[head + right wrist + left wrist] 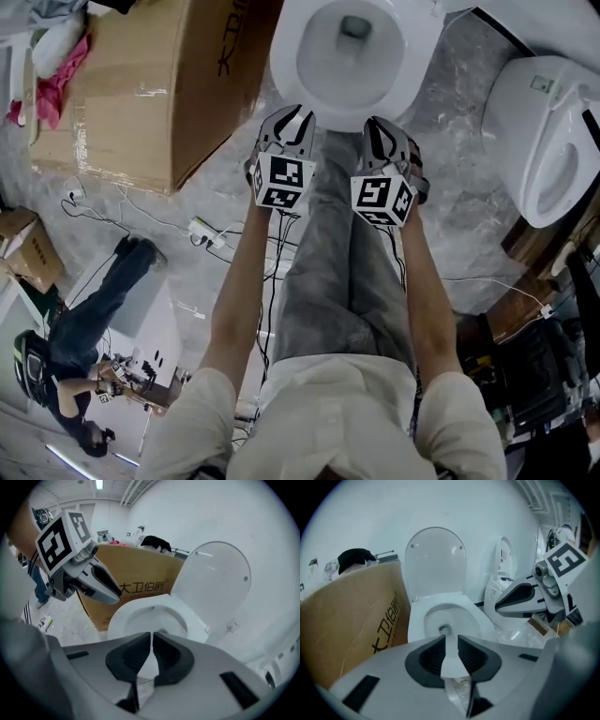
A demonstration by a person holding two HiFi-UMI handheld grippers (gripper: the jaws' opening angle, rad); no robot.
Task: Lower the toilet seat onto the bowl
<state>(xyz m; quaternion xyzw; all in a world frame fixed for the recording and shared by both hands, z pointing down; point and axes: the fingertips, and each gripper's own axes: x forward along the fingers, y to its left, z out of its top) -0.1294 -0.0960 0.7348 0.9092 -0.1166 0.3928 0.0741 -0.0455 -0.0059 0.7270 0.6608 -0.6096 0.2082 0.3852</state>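
Observation:
A white toilet bowl [347,56] lies just ahead of both grippers, its rim [450,606] bare. Its seat and lid [436,562] stand upright against the wall, also visible in the right gripper view [215,585]. My left gripper [292,117] hovers at the bowl's near left edge, its jaws [451,639] parted by a narrow gap with nothing between them. Alongside it, my right gripper [382,127] is at the near right edge, jaws [152,637] shut, tips together, holding nothing. Neither gripper touches the toilet.
A large cardboard box [159,84] stands close on the toilet's left. A second white toilet [553,141] sits at the right. Cables and a power strip [208,232] lie on the marble floor. Another person [84,319] crouches at lower left.

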